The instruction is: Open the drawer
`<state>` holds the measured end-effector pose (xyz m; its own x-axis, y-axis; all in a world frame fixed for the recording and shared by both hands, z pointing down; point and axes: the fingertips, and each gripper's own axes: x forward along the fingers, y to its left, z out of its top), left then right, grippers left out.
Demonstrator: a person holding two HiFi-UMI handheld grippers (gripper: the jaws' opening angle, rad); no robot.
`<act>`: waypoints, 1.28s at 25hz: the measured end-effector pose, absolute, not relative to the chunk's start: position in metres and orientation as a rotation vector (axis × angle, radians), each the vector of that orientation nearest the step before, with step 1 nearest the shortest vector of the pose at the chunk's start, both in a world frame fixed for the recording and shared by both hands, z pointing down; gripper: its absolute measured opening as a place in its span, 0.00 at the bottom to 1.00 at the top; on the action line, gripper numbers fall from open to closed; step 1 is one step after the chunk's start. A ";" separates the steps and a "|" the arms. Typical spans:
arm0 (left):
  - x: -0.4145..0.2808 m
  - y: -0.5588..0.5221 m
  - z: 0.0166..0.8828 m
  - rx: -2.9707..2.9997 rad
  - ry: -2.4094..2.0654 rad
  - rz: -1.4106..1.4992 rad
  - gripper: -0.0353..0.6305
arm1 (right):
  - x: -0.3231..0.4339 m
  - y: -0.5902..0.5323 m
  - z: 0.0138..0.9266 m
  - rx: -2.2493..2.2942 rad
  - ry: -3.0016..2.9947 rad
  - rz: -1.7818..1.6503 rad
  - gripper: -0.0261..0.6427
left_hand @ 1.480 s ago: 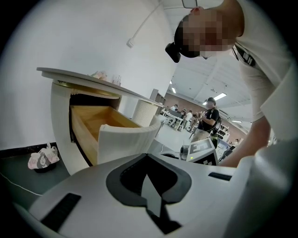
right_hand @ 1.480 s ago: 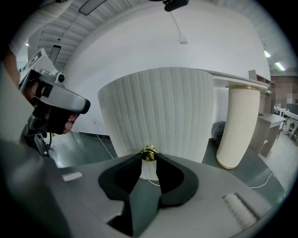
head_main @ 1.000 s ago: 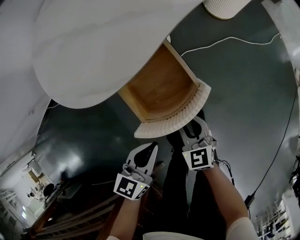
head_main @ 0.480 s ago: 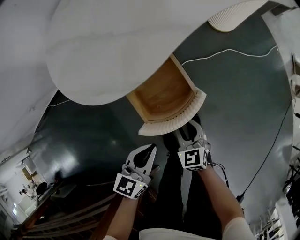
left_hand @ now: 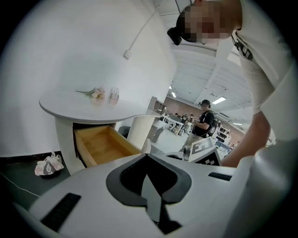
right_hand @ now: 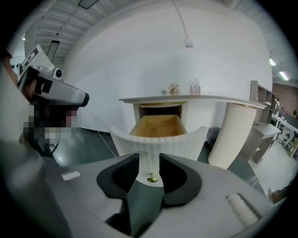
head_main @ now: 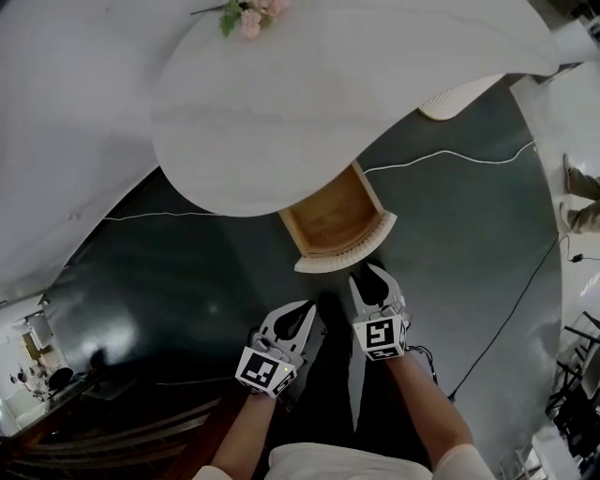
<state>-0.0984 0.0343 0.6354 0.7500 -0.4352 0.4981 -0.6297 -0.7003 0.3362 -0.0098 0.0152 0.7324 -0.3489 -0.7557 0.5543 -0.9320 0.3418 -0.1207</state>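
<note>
The drawer (head_main: pixel 333 223) stands pulled out from under the white round table (head_main: pixel 309 103). Its wooden inside (right_hand: pixel 158 125) is bare, and its white ribbed front (right_hand: pixel 158 142) faces me. The small brass knob (right_hand: pixel 152 178) shows low in the gap of my right gripper (right_hand: pixel 150 160), whose jaws are opening, pads clear of the knob. In the head view the right gripper (head_main: pixel 370 278) hangs just short of the drawer front (head_main: pixel 342 255). My left gripper (head_main: pixel 302 314) is beside it, further back, shut with nothing in it. From the left gripper (left_hand: pixel 147 158) the drawer (left_hand: pixel 100 144) is seen from the side.
Flowers (head_main: pixel 246 17) lie on the table top. A ribbed white column (right_hand: pixel 233 135) stands right of the drawer. A white cable (head_main: pixel 450 155) and a black cable (head_main: pixel 525 291) run over the dark floor. A bag (left_hand: pixel 48 165) sits by the table's foot. A person (left_hand: pixel 205 118) stands far off.
Both grippers have risen and drawn back from the drawer front. The right gripper, earlier against the front's lower edge, now hangs clear. The table looks smaller and the flowers have come into view.
</note>
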 end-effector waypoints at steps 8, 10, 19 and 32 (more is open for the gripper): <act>-0.104 0.030 0.560 2.467 -0.829 0.513 0.06 | -0.002 0.011 0.639 1.474 -2.229 0.547 0.24; -0.107 0.028 0.540 2.483 -0.841 0.508 0.06 | -0.002 0.008 0.615 1.449 -2.241 0.510 0.23; -0.116 0.017 0.454 2.511 -0.910 0.490 0.06 | 0.013 -0.012 0.516 1.487 -2.263 0.525 0.21; -0.139 0.001 0.336 2.500 -1.036 0.377 0.06 | 0.010 -0.030 0.365 1.467 -2.400 0.377 0.10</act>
<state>-0.1389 0.0008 0.3360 0.6880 -0.6102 0.3928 -0.7199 -0.6420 0.2638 0.0103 -0.0299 0.3653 -0.4321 -0.8148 0.3866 -0.8941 0.4431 -0.0653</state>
